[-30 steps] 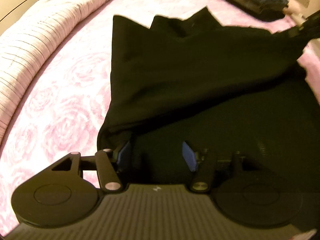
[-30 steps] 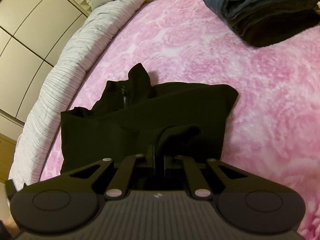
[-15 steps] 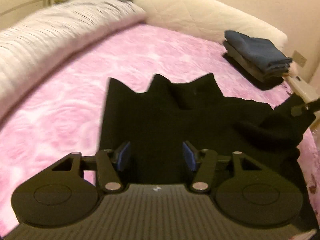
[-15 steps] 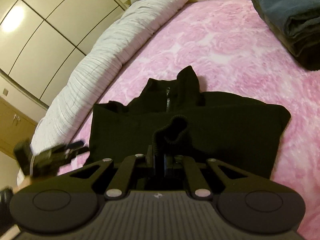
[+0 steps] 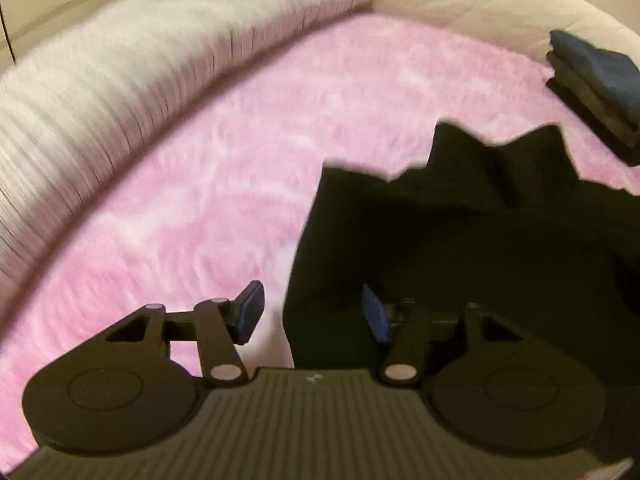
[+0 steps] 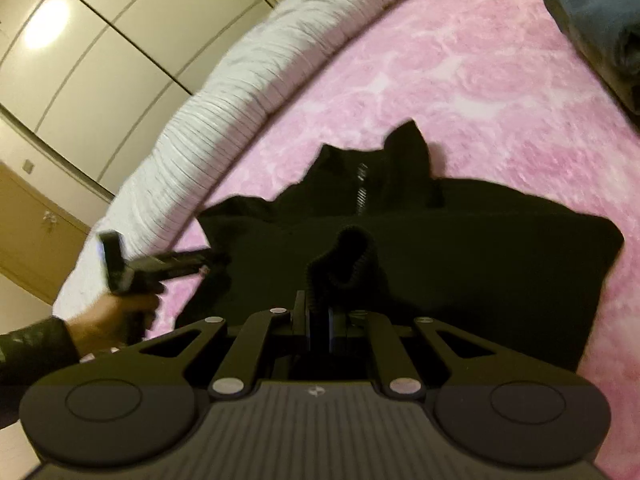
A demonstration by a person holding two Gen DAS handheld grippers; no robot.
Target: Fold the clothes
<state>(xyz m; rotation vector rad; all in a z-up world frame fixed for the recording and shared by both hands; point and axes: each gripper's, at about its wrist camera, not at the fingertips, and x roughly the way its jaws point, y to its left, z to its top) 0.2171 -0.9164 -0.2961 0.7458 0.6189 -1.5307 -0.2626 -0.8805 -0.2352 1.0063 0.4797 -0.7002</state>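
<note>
Currently the left gripper sits at the left edge of the black zip sweater, which lies part-folded on the pink bedspread; jaws about half open, nothing pinched, probably lining up for that edge. Further right, the right gripper is nearly closed, clamped on the ribbed cuff, likely to carry the sleeve across.

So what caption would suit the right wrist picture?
Right gripper pinching a cuff of the black zip-neck top spread on the pink blanket.
</note>
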